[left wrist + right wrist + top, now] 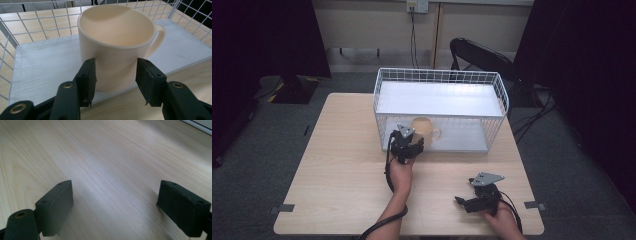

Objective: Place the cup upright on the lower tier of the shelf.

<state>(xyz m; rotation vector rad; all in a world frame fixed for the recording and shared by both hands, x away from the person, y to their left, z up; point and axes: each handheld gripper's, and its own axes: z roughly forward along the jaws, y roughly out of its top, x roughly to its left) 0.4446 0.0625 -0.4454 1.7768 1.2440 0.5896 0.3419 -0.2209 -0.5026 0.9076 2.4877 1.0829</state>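
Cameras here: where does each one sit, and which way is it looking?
High view: above the table, looking down; forearms and both grippers show.
Left gripper view: rides the left gripper, facing the mug between its fingers.
Right gripper view: rides the right gripper, facing bare tabletop.
Shared: high and left views both show the mug in the basket.

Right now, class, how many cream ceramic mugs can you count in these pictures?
1. The cream ceramic mug stands upright on the lower shelf of the white wire basket, between the left gripper's jaws.
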